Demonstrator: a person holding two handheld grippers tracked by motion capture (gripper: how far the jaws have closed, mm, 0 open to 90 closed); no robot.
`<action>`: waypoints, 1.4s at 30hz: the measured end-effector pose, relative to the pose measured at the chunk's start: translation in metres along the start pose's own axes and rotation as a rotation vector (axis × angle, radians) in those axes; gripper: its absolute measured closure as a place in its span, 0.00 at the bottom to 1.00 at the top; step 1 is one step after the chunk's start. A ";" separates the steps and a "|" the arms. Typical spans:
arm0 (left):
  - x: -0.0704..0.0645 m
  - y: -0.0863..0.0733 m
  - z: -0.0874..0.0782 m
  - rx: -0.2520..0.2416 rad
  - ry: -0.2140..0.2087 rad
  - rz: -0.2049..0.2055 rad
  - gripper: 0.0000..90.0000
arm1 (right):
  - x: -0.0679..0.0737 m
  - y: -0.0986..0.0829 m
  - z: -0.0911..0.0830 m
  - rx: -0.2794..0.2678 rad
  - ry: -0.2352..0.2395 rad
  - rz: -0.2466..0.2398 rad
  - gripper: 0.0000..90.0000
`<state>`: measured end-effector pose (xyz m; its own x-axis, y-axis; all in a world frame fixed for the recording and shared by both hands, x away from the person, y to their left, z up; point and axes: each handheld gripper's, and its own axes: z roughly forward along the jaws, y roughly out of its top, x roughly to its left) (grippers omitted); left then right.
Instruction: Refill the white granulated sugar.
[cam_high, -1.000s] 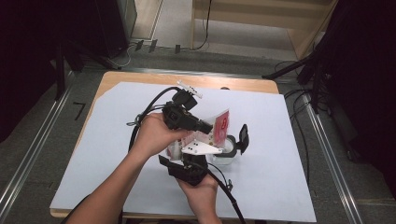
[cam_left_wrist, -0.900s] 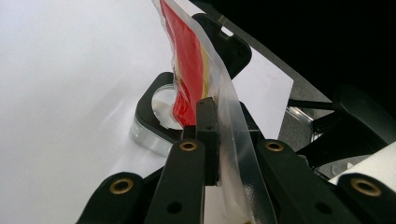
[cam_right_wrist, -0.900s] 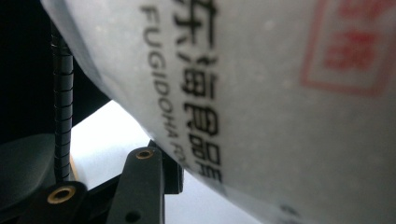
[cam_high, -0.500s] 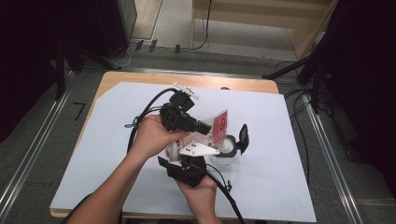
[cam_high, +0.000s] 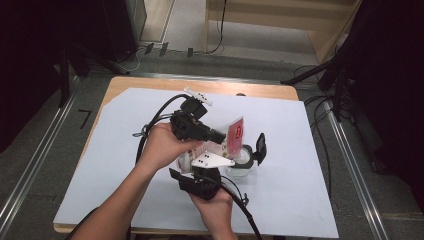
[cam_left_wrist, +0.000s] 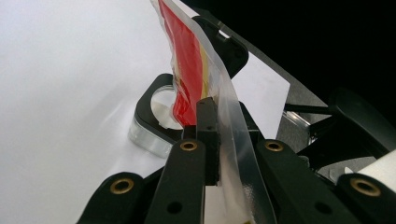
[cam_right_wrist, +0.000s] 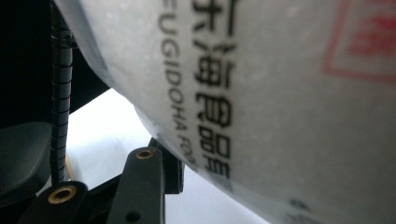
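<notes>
A lab: paper-covered table (cam_high: 300, 195), floor rails (cam_high: 30, 170), cables (cam_high: 320, 135) and black stands (cam_high: 335, 75) around.

Even overhead light falls on the white sheet (cam_high: 300, 165) in the high view, bright but not blown out, with soft, short shadows under the hands; the room's corners fall to near black. In the left gripper view the table glares almost pure white, and the near edge of the red packet (cam_left_wrist: 189, 70) goes soft. In the right gripper view the packet sits very close, its print blurred, darkness at left.
</notes>
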<state>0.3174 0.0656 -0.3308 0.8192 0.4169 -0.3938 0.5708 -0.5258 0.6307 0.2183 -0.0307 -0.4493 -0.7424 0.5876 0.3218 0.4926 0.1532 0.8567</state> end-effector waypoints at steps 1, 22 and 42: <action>0.000 0.000 0.000 0.006 0.004 0.002 0.96 | 0.000 0.000 0.000 0.002 0.002 0.004 0.69; -0.003 0.001 -0.003 -0.006 0.012 0.002 0.96 | 0.002 0.002 -0.001 0.000 0.010 0.011 0.69; -0.004 0.000 -0.005 0.004 0.028 0.003 0.96 | 0.004 0.003 0.002 -0.004 0.027 0.017 0.69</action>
<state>0.3138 0.0681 -0.3260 0.8190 0.4359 -0.3732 0.5686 -0.5298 0.6292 0.2173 -0.0264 -0.4463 -0.7459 0.5684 0.3471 0.5035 0.1402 0.8525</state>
